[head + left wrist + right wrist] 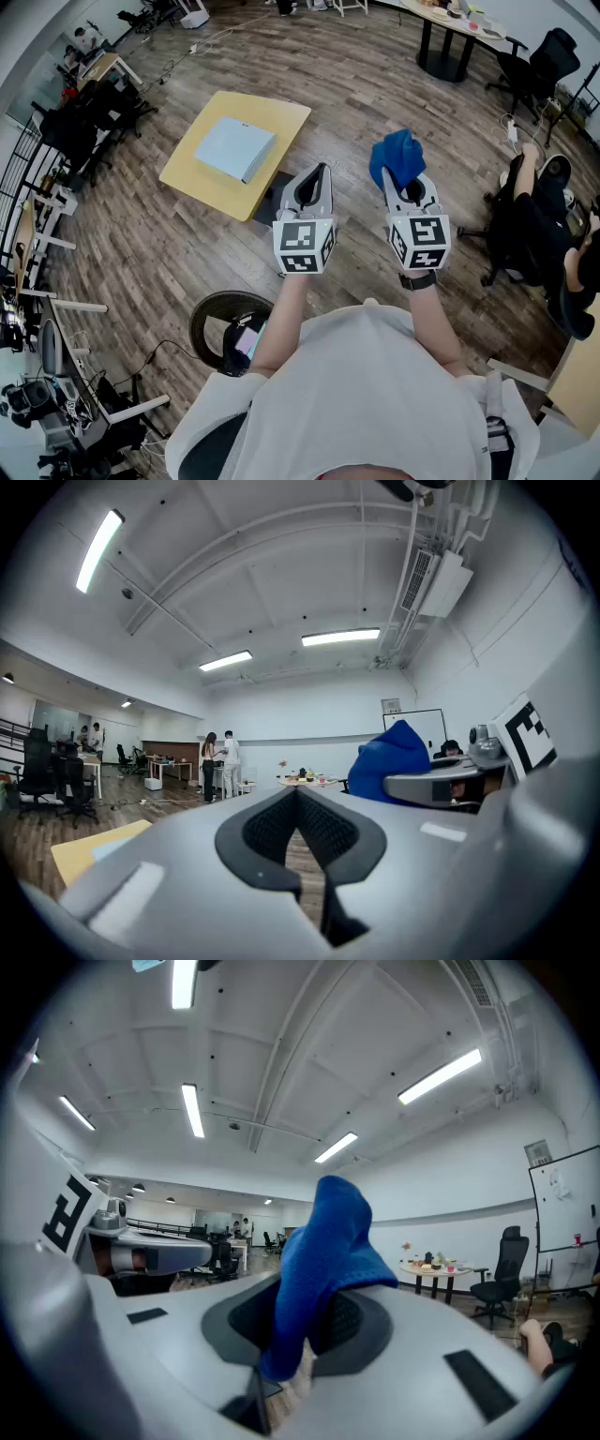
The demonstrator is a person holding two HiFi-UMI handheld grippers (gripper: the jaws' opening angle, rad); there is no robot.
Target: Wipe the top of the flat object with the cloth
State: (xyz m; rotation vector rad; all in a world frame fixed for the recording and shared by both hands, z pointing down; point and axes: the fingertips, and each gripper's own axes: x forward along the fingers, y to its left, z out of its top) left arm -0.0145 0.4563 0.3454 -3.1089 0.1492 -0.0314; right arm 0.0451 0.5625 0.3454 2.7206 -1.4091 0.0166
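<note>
A flat pale-blue box (234, 147) lies on a small yellow table (199, 178) at the upper left of the head view. My right gripper (390, 180) is shut on a blue cloth (397, 157), held up in the air well to the right of the table. That cloth (323, 1260) bunches up between the jaws in the right gripper view. My left gripper (319, 172) is shut and holds nothing. It hovers just right of the table's near corner. From the left gripper view, the cloth (389, 758) shows at the right.
A round dark stool (217, 325) stands by the person's left side. A seated person (534, 225) is at the right, with office chairs (534, 64) and a round table (452, 28) beyond. Desks and cables line the left wall. Wooden floor surrounds the yellow table.
</note>
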